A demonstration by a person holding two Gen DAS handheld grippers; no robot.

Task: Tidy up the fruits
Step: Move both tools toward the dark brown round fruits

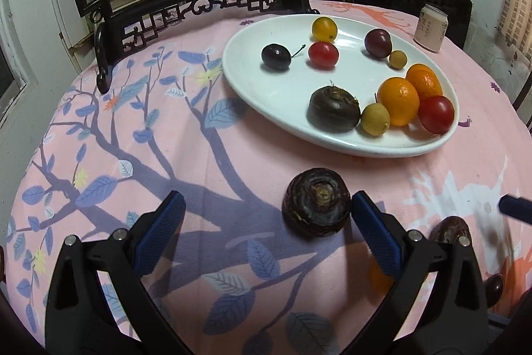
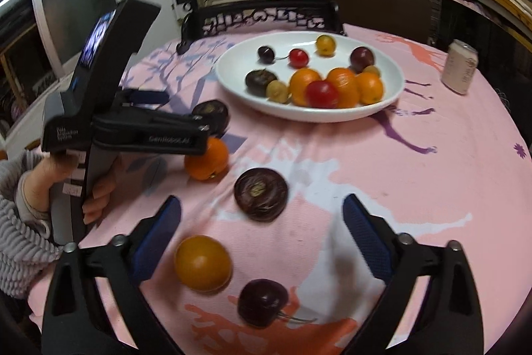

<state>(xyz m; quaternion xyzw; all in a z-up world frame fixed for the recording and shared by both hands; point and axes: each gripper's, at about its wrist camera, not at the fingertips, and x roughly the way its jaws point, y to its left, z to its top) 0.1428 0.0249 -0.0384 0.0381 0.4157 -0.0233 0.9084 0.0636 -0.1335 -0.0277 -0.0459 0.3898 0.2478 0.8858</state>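
Two hand-held grippers near loose fruit on a pink cloth.
The right gripper [image 2: 261, 218], wide open and empty, frames a dark, flattened round water chestnut [image 2: 261, 194] just ahead; probably firm and light, best pinched across its sides. The left gripper [image 1: 267, 218] is also open.

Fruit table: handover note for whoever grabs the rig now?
Left gripper: open, a water chestnut between its jaws, not gripped.
Right gripper: open, empty, over another water chestnut.
Done: white plate already holds about ten fruits.
Left on the cloth: both chestnuts, orange, yellow tomato, cherry.
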